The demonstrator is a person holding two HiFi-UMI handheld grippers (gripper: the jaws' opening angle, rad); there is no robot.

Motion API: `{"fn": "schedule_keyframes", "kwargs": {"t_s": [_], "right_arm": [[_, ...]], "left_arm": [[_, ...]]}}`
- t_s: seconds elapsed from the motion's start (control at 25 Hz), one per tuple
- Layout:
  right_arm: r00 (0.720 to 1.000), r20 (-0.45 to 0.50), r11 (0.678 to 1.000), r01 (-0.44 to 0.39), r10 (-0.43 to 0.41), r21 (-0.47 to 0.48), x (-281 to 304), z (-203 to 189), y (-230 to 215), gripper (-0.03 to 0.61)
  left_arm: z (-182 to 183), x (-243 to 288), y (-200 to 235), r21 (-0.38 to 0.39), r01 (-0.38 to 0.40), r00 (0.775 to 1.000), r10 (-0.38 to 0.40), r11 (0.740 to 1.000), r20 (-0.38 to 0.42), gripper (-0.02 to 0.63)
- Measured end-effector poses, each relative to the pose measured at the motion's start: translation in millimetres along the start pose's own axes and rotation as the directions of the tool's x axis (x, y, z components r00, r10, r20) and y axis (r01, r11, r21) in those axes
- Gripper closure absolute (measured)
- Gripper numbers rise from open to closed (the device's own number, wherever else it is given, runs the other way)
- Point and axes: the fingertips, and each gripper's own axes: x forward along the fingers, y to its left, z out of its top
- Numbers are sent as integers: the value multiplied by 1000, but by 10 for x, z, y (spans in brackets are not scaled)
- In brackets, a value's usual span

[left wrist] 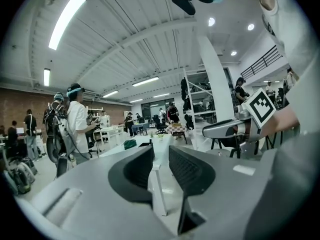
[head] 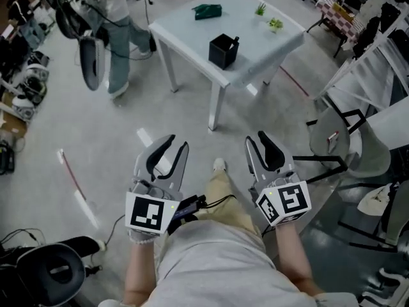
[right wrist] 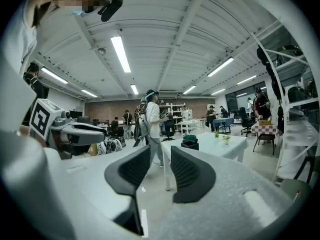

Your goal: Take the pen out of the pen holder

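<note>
head view shows the task not yet begun: the pen (head: 236,41) sits in the black pen holder (head: 222,51) on the counter (head: 246,15), well apart from the left gripper (head: 177,142) and right gripper (head: 257,138), both empty with jaws apart.

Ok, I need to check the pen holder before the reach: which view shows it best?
The head view: the pen holder stands unobstructed on the white table. Both gripper views show it small and distant, the left partly behind a jaw.
</note>
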Motion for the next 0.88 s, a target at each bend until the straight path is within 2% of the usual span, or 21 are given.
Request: {"fn": "schedule_keyframes", "kwargs": {"t_s": [0.88], "right_arm": [[990,-65,992,-129,128,-8,1608,231,-1251,454]], "left_arm": [[61,1773,667,-36,-70,997,69,997,-39,502]]}}
